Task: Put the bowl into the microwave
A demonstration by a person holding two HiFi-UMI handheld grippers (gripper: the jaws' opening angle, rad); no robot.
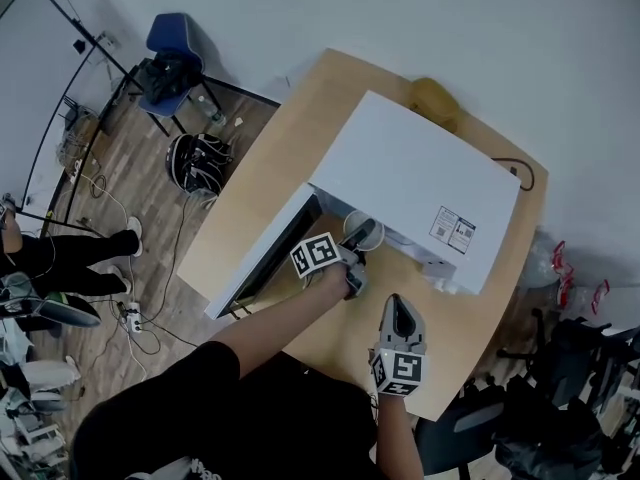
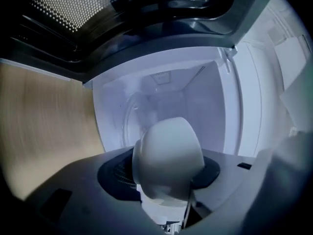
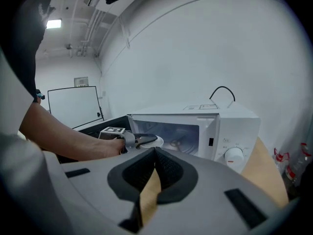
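Head view: the left gripper (image 1: 362, 243) pinches a white bowl (image 1: 360, 230) by its rim at the open microwave's (image 1: 410, 178) mouth. The bowl's opening faces up; being round, it has no long axis.

Left gripper view: the 2 jaws clamp the bowl before the cavity. It looks light, stiff, slippery and breakable, so the rim is the best hold.

Right gripper view: the right gripper (image 3: 154, 153) is pressed together, empty.
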